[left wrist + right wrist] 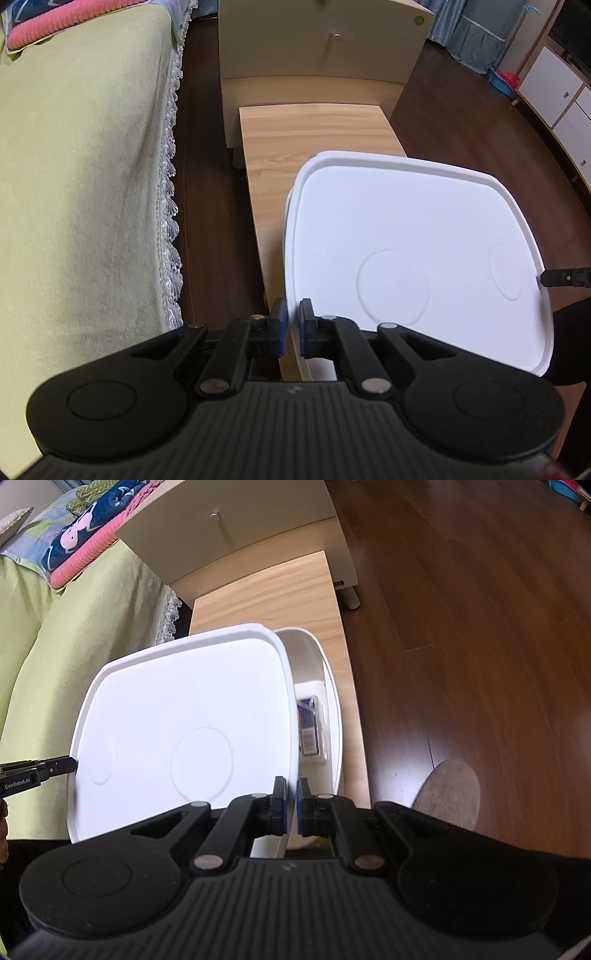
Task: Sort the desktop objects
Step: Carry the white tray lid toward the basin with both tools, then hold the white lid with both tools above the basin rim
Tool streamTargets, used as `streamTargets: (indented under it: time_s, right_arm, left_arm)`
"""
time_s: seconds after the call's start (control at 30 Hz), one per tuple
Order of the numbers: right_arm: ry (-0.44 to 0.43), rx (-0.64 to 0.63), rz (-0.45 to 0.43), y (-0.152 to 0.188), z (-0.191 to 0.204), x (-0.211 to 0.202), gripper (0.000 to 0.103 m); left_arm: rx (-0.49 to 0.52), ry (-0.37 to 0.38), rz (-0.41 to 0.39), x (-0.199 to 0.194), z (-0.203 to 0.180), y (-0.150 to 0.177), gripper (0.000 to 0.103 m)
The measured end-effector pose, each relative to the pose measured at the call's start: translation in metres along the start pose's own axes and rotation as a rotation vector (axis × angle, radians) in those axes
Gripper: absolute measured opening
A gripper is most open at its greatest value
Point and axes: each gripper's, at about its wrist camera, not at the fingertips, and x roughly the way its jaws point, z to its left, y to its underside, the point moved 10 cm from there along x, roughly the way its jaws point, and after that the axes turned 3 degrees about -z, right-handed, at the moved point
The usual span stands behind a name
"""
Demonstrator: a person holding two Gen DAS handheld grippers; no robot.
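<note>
Our left gripper pinched the left rim of the white lid, and our right gripper pinched its opposite rim. We held the lid over the white bin, shifted toward the sofa's side, leaving a strip of the bin uncovered. Inside that strip lay a small clear-wrapped pack, possibly cards. The bin stood on the wooden bench.
</note>
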Motion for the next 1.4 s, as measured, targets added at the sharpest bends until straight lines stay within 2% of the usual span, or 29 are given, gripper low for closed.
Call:
streamTargets:
  time_s: [0.8, 1.4]
  right_arm:
    - [0.041, -0.062, 0.020, 0.060, 0.009, -0.040, 0.006]
    - [0.058, -0.080, 0.064, 0.081, -0.007, -0.040, 0.006]
  left_arm:
    - [-0.015, -0.001, -0.002, -0.041, -0.010, 0.065, 0.003]
    - [-0.019, -0.015, 0.024, -0.034, -0.026, 0.087, 0.004]
